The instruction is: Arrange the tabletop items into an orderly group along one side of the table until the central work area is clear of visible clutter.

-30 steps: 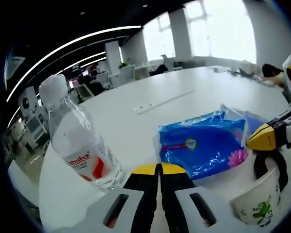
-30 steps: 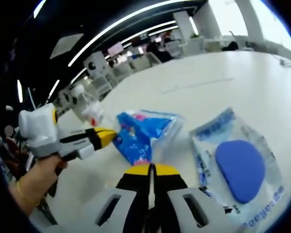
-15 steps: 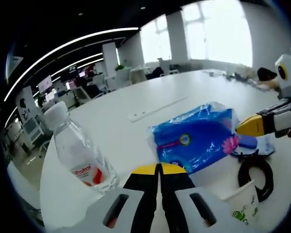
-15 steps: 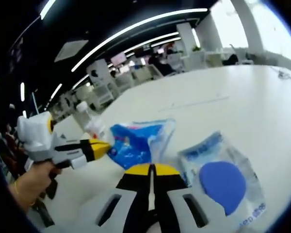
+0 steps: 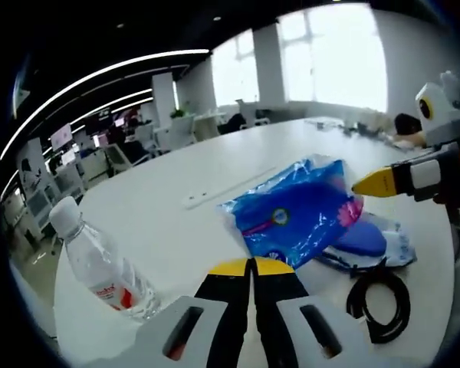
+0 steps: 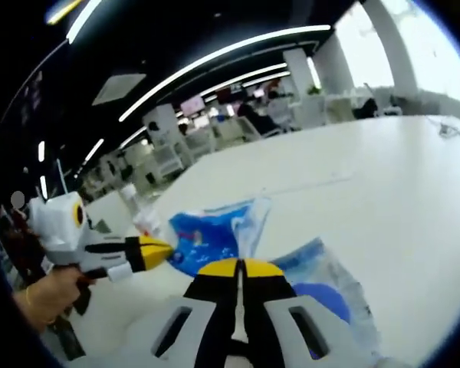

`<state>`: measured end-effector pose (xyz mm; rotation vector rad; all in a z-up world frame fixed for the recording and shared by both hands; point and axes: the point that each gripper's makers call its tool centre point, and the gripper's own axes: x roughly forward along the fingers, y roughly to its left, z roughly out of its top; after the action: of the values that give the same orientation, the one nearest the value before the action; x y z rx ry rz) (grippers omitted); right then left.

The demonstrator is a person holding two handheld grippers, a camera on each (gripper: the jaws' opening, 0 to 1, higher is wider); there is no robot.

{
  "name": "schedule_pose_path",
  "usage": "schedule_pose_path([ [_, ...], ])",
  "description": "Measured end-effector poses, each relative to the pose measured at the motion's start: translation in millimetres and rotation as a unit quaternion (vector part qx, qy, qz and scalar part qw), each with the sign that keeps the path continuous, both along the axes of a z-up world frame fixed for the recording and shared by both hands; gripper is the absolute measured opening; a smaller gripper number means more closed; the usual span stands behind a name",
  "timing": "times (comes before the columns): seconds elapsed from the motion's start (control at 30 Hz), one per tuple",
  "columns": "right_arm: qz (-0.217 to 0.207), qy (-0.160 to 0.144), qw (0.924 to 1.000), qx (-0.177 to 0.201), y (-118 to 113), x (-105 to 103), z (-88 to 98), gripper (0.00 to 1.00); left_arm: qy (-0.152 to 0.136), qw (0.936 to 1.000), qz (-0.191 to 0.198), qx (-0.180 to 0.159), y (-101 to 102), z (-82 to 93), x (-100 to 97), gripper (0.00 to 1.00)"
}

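In the left gripper view, a clear water bottle [image 5: 100, 268] stands at the left on the white counter [image 5: 176, 230]. The left hand-held gripper [image 5: 252, 266] has its jaws closed on nothing. Beyond its tips lies a blue packet [image 5: 295, 215], then a clear bag with a blue pad [image 5: 368, 239] and a coiled black cable [image 5: 379, 295]. At far right hangs the right hand-held gripper [image 5: 372, 184], jaws together and empty.
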<state>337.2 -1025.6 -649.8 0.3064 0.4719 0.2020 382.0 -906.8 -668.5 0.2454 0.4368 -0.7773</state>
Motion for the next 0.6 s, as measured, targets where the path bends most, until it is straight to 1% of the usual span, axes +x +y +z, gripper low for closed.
schedule_pose_path([
  [0.2, -0.015, -0.001, 0.9999, 0.000, -24, 3, 1.7, 0.00, -0.002, 0.9998, -0.011, -0.014, -25, 6.8, 1.6, 0.00],
  [0.3, -0.022, -0.002, 0.9998, -0.003, -39, 4, 2.8, 0.00, -0.005, 0.9994, -0.018, -0.027, -38, 11.3, 2.5, 0.00],
  [0.43, -0.022, -0.004, 0.9997, -0.005, -51, 5, 2.9, 0.00, -0.001, 0.9991, -0.022, -0.036, -51, 10.3, 1.8, 0.00],
  [0.6, -0.016, -0.005, 0.9996, -0.024, -65, 7, 0.6, 0.00, 0.007, 0.9984, -0.017, -0.054, -65, 8.4, -1.4, 0.00],
])
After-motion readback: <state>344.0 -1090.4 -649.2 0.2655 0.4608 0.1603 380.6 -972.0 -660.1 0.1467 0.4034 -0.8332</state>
